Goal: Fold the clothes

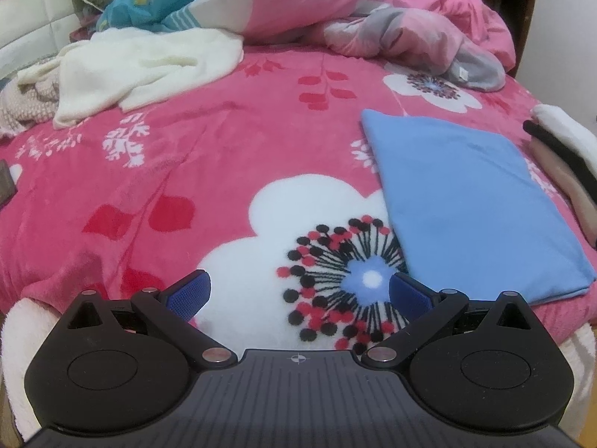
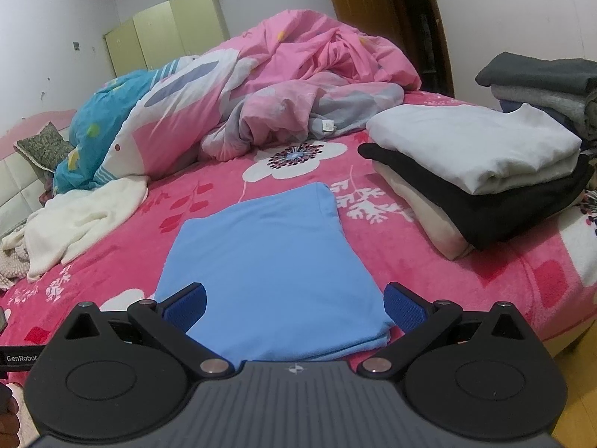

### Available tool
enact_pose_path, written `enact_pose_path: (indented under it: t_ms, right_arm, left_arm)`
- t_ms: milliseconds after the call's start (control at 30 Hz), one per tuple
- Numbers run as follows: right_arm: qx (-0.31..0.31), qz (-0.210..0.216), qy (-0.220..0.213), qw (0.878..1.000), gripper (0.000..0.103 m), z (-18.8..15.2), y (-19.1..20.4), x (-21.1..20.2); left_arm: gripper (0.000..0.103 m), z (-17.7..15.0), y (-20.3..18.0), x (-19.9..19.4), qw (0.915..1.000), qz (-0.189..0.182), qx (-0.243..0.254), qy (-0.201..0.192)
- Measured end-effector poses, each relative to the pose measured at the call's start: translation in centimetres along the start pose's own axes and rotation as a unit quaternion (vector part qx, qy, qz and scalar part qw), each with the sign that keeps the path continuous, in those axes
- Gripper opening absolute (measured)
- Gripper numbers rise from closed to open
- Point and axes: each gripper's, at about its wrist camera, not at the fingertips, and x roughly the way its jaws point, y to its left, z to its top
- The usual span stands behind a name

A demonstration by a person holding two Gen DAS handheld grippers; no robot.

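Note:
A folded light-blue garment (image 2: 268, 261) lies flat on the pink flowered blanket (image 2: 466, 272); in the left wrist view the blue garment (image 1: 474, 201) sits to the right. My right gripper (image 2: 294, 308) hovers open over its near edge, blue pads wide apart, nothing held. My left gripper (image 1: 298, 291) is open above the blanket's big white flower (image 1: 306, 246), left of the garment. A crumpled cream garment (image 1: 138, 67) lies unfolded at the far left, also visible as the cream garment (image 2: 82, 216).
A stack of folded clothes (image 2: 485, 171), white on black on cream, rests at the right. Further folded grey items (image 2: 548, 82) stand behind it. A heaped pink duvet (image 2: 298, 86) and a teal quilt (image 2: 100, 123) fill the back. The bed edge (image 2: 559, 336) drops off at the right.

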Motion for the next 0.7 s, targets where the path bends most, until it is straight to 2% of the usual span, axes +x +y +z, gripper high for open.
enact_pose_path:
  t_ms: [267,333,500,700]
  right_arm:
    - [0.007,0.002,-0.003,1.0,0.103,-0.1,-0.3,0.1]
    - [0.007,0.0,-0.01,1.0,0.103,-0.2,-0.3,-0.1]
    - [0.003,-0.003,-0.034,0.999,0.103,-0.4,-1.0,-0.6]
    - [-0.019,0.02,-0.049,0.998,0.099,1.8,-2.3,1.2]
  left_arm:
    - [0.103,-0.3,0.2,-0.2,0.9999,-0.013,-0.006,-0.008]
    - [0.103,-0.6,0.3,-0.3,0.9993,-0.032,-0.012,-0.014]
    - [0.103,-0.5,0.1,0.3,0.9937,-0.109,-0.027,0.001]
    - [0.103,1.8,-2.3,1.9,0.9923,-0.117,0.02,-0.035]
